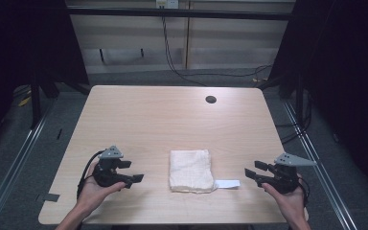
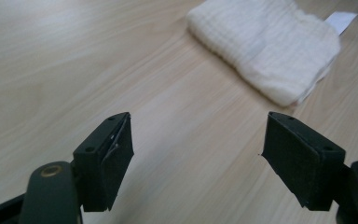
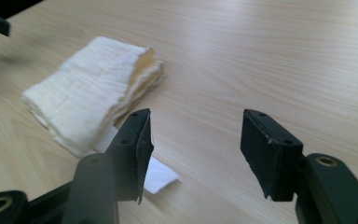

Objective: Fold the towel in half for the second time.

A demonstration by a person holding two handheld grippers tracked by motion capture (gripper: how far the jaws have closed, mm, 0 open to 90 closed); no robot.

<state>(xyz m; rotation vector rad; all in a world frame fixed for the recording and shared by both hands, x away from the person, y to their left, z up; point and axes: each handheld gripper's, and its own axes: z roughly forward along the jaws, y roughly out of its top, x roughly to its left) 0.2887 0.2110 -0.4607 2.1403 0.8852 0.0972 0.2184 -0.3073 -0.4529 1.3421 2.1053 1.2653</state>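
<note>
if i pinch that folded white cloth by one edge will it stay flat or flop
The folded cloth would probably flop and unfold: its layers lie loose, splayed at one edge. It looks soft and light, and pushed, it would likely bunch rather than slide cleanly on the table.

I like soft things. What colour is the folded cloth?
Cream white; the folded cloth shows best in the right gripper view.

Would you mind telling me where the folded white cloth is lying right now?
In the high view the folded white cloth lies flat on the table near its front edge, between the left gripper and right gripper, touching neither.
</note>
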